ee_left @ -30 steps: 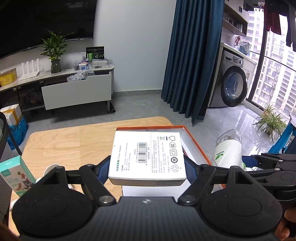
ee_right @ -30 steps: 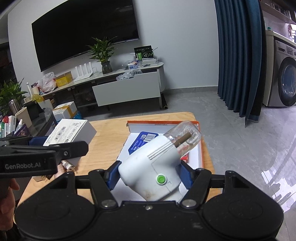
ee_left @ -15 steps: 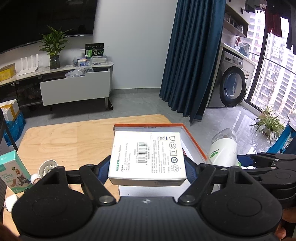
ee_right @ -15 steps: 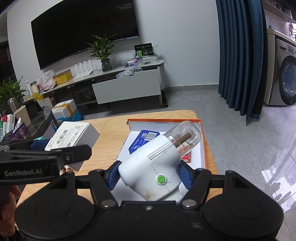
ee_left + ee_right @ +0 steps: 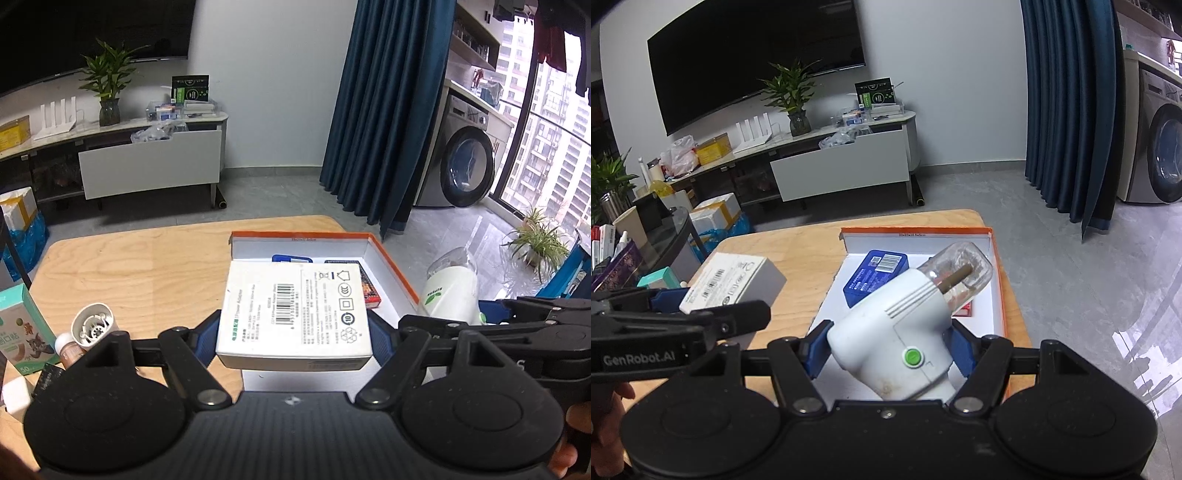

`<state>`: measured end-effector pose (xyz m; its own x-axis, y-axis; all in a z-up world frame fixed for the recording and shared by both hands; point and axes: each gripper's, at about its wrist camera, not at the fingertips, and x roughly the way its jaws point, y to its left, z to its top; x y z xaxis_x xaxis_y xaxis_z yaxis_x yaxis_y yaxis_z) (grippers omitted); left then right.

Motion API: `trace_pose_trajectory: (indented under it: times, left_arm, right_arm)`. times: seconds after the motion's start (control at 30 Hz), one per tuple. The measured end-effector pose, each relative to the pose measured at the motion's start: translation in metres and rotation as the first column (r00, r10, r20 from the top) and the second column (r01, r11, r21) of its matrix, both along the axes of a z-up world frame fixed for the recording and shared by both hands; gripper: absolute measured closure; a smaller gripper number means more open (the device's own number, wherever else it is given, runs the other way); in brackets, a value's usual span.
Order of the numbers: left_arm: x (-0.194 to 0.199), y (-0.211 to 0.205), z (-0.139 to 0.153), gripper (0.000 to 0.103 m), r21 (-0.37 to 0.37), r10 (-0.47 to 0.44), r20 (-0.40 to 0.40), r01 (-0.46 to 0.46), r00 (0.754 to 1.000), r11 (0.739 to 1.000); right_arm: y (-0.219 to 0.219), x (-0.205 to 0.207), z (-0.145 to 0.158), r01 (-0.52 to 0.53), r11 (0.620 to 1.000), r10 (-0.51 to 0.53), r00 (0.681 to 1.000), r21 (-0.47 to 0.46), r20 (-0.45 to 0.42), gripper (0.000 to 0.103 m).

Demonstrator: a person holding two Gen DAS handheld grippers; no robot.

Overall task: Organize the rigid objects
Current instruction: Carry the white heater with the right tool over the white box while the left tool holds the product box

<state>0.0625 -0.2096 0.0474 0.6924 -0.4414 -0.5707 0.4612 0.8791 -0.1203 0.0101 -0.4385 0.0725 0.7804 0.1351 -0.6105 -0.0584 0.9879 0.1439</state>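
Pointing its clear nozzle away, white device (image 5: 897, 332) tilts up-right.

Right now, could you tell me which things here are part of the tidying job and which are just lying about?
In the job:
- white carton, held by left gripper
- white appliance, held by right gripper
- orange-edged tray
- blue box in the tray

Lying about:
- potted plant
- washing machine
- curtain

"GenRobot.AI" stood in pale letters on the black left gripper (image 5: 661, 314). The white adapter box (image 5: 295, 314) bore "Power Adapter" beside its barcode. Left of that box, the teal carton (image 5: 22, 328) showed "50".
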Motion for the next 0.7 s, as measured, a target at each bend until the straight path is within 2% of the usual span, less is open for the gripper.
trace_pose_trajectory:
  times: [0.7]
  left_arm:
    - [-0.0054, -0.0003, 0.0015, 0.024, 0.008, 0.001, 0.013, -0.001, 1.000, 1.000]
  right_arm:
    - [0.0006, 0.0003, 0.0057, 0.005, 1.000, -0.005, 1.000, -0.004, 0.004, 0.025]
